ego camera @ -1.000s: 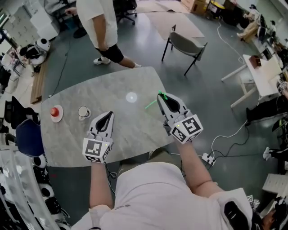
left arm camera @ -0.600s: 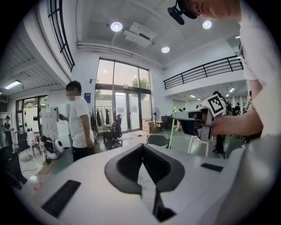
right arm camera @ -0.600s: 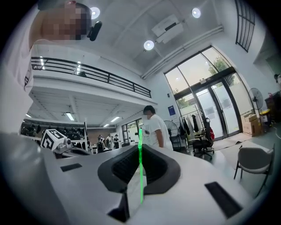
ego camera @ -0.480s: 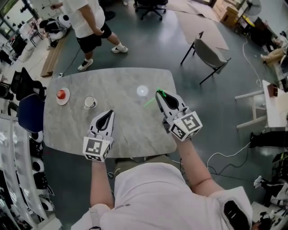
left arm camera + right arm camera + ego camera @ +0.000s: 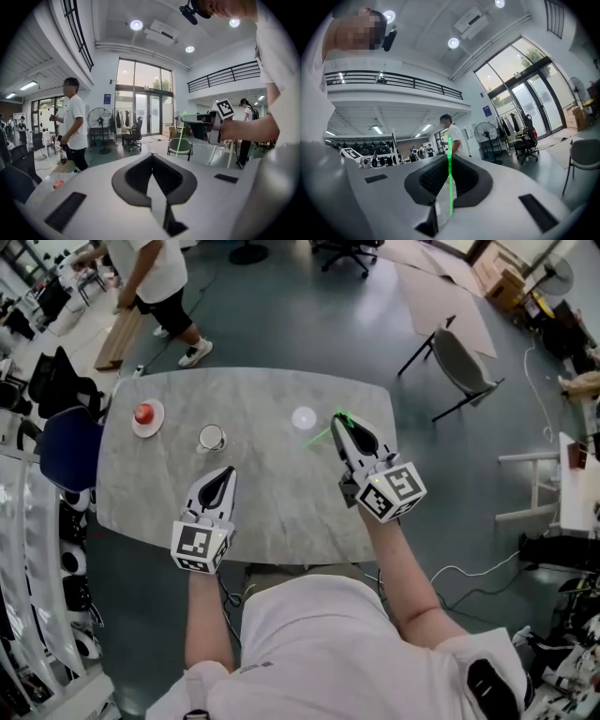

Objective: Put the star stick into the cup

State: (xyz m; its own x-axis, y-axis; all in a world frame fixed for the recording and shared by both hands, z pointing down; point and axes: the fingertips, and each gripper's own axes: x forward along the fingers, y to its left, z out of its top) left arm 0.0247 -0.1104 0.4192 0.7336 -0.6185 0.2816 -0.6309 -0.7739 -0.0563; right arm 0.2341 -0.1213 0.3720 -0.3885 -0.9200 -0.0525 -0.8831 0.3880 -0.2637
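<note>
A thin green star stick (image 5: 322, 434) juts out to the left from the tips of my right gripper (image 5: 340, 419), which is shut on it above the right half of the marble table (image 5: 272, 512). In the right gripper view the stick (image 5: 450, 183) stands upright between the closed jaws. A small white cup (image 5: 212, 438) stands upright on the table's left half, well to the left of the stick. My left gripper (image 5: 227, 474) hovers just in front of the cup, shut and empty. The left gripper view shows the stick (image 5: 180, 137) hanging from the right gripper (image 5: 184, 118).
A red object on a small white plate (image 5: 143, 415) sits at the table's far left. A bystander (image 5: 155, 282) walks beyond the table's back left corner. A folding chair (image 5: 461, 367) stands off the back right corner, a blue seat (image 5: 67, 448) by the left edge.
The view has swung, so the table now sits more level in the picture. Both grippers keep their poses, the stick still held. The bystander has walked left.
</note>
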